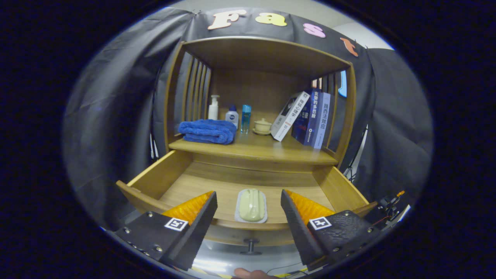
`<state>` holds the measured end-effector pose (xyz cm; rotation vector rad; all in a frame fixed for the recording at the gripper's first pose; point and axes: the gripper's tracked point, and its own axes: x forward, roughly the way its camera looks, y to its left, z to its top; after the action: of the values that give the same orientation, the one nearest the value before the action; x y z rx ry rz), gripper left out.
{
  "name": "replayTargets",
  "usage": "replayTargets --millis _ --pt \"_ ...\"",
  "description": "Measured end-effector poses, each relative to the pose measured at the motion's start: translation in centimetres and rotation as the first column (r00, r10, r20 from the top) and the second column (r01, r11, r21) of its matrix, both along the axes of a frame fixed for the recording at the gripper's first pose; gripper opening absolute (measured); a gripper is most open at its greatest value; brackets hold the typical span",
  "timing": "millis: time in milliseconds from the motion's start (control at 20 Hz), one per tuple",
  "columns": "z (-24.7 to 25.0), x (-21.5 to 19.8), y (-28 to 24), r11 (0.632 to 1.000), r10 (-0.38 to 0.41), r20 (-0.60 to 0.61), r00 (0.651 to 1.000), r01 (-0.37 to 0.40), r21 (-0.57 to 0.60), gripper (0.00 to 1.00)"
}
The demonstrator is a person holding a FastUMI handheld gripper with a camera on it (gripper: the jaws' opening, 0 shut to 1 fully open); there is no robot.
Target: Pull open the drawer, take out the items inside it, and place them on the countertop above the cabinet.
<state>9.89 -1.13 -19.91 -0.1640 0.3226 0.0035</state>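
Gripper (248,201) spread wide and empty above the pulled-out drawer (162,174). From left: one finger (193,224), soap bar (252,204) on its pale dish (238,215) between and just beyond the fingertips, long axis running straight ahead. Lying on the drawer floor near the front wall, knob (250,245) below. Countertop (267,149) beyond, towel (208,131) and books (310,118) already there.

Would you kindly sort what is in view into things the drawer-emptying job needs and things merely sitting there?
Job:
- drawer, pulled open
- soap in its dish, between the fingers of the open gripper
- countertop

Bystanders, on the countertop:
- blue towel
- pump bottle
- small white bottle
- blue bottle
- lidded cup
- books
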Motion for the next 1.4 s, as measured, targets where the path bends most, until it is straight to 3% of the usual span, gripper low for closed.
replayTargets --millis 250,550,650,850,1050,1100,1200,1350,1400 --pt "-2.9 4.4 0.6 0.990 -0.014 -0.173 0.985 0.038 0.137 0.99" --pt "-7.0 7.6 -0.1 0.990 -0.055 -0.389 0.919 0.101 0.098 0.99" --pt "-7.6 8.2 -0.2 0.993 -0.046 -0.423 0.905 0.089 0.083 0.99" --pt "-7.9 9.4 -1.9 0.991 -0.102 -0.441 0.892 0.131 0.035 0.99" --pt "-10.2 9.2 -1.7 0.984 -0.117 -0.510 0.852 0.167 0.053 0.69" --pt "-10.6 8.9 -1.7 0.984 -0.116 -0.531 0.839 0.172 0.056 0.55" --pt "-10.5 9.0 -1.6 0.984 -0.102 -0.538 0.837 0.164 0.067 0.51" --pt "-11.5 8.2 -1.9 0.977 -0.119 -0.571 0.812 0.198 0.078 0.30" --pt "-11.2 9.1 -1.7 0.974 -0.108 -0.547 0.830 0.197 0.108 0.24"
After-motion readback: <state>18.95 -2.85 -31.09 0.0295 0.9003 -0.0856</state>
